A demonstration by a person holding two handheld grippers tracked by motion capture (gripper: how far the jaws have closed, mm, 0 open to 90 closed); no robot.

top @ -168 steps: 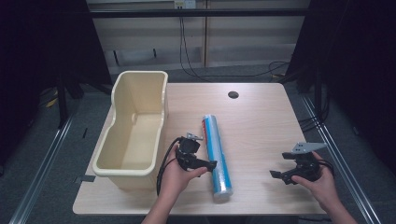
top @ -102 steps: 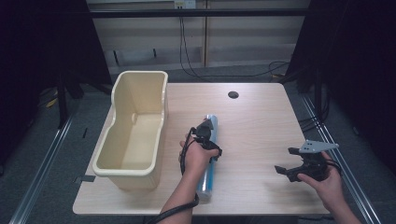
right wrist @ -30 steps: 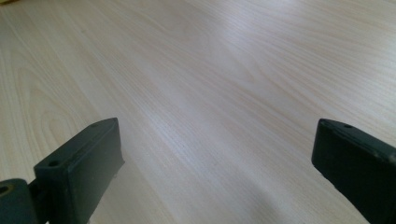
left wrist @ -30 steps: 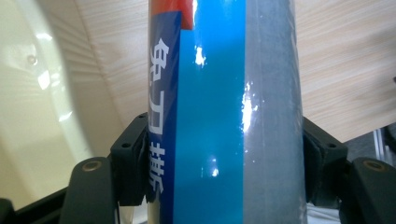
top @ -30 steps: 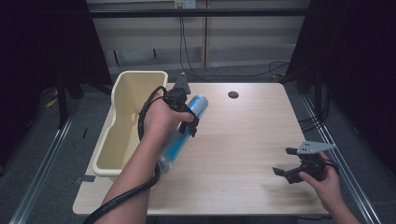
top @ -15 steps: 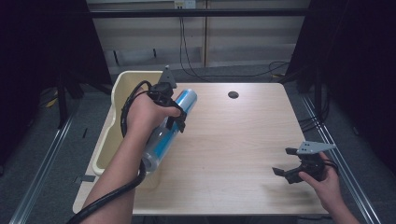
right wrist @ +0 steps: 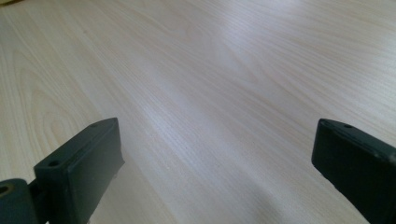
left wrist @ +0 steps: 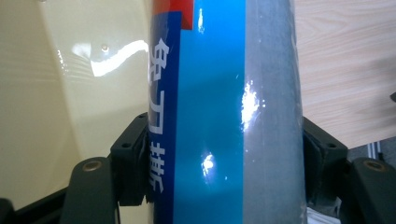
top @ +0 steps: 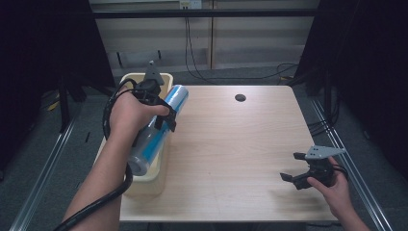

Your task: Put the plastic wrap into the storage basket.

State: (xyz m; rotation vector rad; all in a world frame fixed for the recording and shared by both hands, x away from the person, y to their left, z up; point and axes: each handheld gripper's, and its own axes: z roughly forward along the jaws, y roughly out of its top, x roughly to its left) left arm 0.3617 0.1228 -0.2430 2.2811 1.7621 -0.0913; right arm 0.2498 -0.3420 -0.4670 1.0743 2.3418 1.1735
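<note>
Blue roll [top: 156,129] held slanted over cream bin [top: 144,180], clamped mid-length by left gripper [top: 161,113] fingers; glossy wrap could slip, end could catch rim. Right gripper [top: 294,167] fingers wide, idle above bench [top: 231,144].

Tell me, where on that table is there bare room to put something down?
Most of the wooden table is bare: the whole stretch between the tub on its left edge and the right tongs near the front right corner, back to the dark hole. It is crowded at the left, where the left tongs hold a blue roll over the tub.
</note>
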